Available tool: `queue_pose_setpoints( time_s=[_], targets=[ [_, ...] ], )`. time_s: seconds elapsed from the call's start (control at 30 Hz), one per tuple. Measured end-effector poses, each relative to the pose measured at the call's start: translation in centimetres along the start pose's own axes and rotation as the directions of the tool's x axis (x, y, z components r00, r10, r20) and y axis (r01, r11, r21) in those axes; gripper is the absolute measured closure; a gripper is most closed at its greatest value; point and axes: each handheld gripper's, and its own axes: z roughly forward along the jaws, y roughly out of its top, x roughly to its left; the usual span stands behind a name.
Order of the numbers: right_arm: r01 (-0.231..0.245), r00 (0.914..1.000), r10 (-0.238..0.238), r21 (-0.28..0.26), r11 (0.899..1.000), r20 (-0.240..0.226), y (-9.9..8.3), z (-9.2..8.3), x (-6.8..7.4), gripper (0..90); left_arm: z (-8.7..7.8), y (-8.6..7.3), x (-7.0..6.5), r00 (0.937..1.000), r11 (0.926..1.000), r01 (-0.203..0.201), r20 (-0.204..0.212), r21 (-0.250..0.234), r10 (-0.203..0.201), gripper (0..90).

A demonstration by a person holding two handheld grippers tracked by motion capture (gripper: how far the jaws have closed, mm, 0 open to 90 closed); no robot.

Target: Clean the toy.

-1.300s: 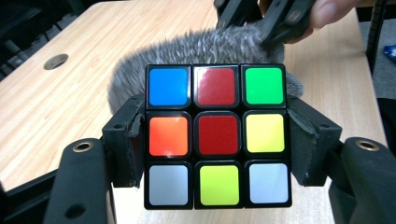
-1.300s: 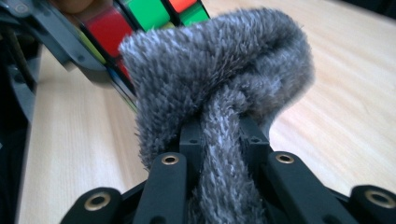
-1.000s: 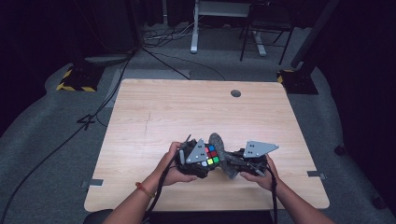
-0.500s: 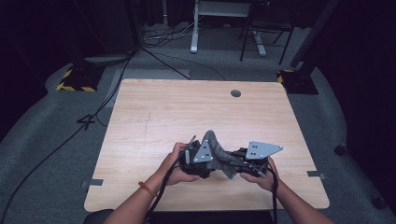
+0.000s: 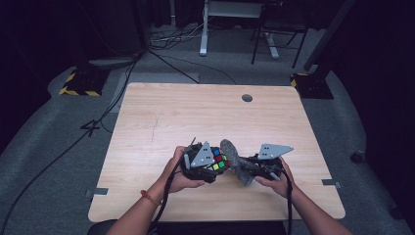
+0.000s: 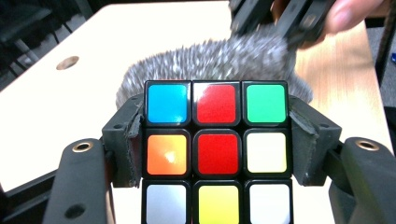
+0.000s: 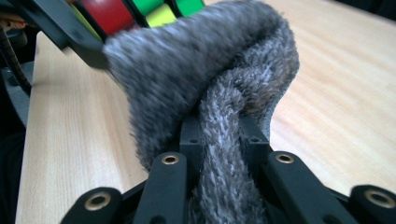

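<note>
**Cube clamped, cloth pinched against it**

My left gripper [image 6: 215, 154] clamps the multicoloured plastic puzzle cube [image 6: 216, 154] by its sides; that view reveals its sticker colours. My right gripper [image 7: 218, 140] pinches the fuzzy grey cloth [image 7: 205, 79], draped against the cube above the wooden table's [image 5: 161, 117] near edge.

The puzzle cube [image 5: 219, 159] sits above the near half of the worktop [image 5: 161, 122], slightly right of its centre line, between the two jaws of the left hand-held gripper [image 5: 211, 164] — one jaw on each side of the cube. The fuzzy cloth [image 5: 235, 161] lies directly right of the cube and touches it. In the left gripper view it drapes behind the cube's far edge. The right hand-held gripper [image 5: 247, 169] stands right of the cloth, its jaws clamped on a fold of it. A round grommet hole [image 5: 247, 98] lies in the worktop near its far edge — well apart from both hands.
</note>
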Motion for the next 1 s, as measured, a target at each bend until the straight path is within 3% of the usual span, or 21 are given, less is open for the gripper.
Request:
queue_pose_setpoints(
  time_s=[0.13,0.4,0.53,0.63,0.83,1.0],
  targets=[
    [-0.020,0.9991,0.021,0.017,1.000,-0.036,-0.3,0.5,-0.1,76.4,-0.3,0.1,0.0,0.9999,0.9996,0.007,0.011,-0.028,-0.007,33.3],
    [-0.053,0.9897,0.048,-0.033,0.998,-0.135,-0.2,0.8,0.5,76.6,0.1,-0.1,0.1,0.9974,0.9972,0.050,0.054,-0.056,-0.047,32.4],
    [-0.059,0.9901,0.049,-0.073,0.996,-0.131,0.0,0.4,0.5,76.6,0.3,-0.5,0.3,0.9960,0.9972,0.068,0.060,-0.030,-0.066,30.9],
    [-0.064,0.9902,0.050,-0.106,0.992,-0.130,0.1,0.0,0.3,76.6,0.7,-0.4,0.1,0.9973,0.9985,0.054,0.050,-0.009,-0.054,32.1],
    [-0.032,0.9953,0.022,-0.103,0.994,-0.094,0.3,-0.2,0.6,76.6,1.5,-0.5,0.3,0.9967,0.9974,0.063,0.049,0.034,-0.065,31.6],
    [-0.019,0.9966,0.010,-0.104,0.994,-0.082,0.5,-0.3,0.7,76.6,1.8,-0.4,-0.2,0.9994,0.9961,0.009,0.033,0.088,-0.012,32.6]
  ],
)
